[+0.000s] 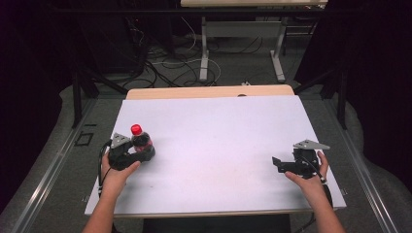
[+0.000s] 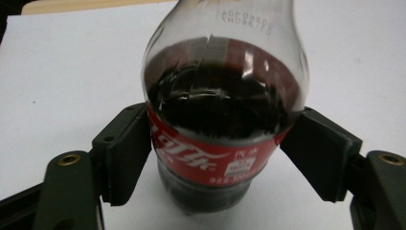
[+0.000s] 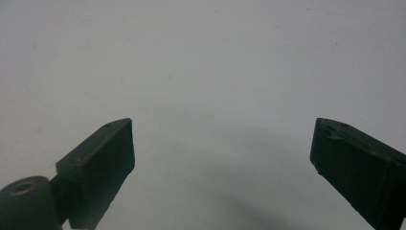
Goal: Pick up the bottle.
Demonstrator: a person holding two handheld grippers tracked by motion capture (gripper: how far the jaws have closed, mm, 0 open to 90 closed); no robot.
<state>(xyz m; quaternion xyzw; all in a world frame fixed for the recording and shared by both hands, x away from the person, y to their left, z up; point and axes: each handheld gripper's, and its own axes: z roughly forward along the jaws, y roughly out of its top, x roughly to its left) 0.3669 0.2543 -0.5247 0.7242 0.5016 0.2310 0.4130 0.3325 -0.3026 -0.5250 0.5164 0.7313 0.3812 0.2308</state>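
Cola bottle clamped at the label band

The cola bottle (image 1: 141,140) was stood upright near the left edge of the white table (image 1: 218,145), the left gripper (image 2: 218,158) pressed onto its red label. The right gripper (image 1: 278,164), well apart from the bottle, was held spread and empty. Smooth, part-filled plastic was judged fairly heavy and slippery; the label band suits gripping.

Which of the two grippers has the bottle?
The left gripper: its pads press the cola bottle at the label. The right gripper stands open over bare table.
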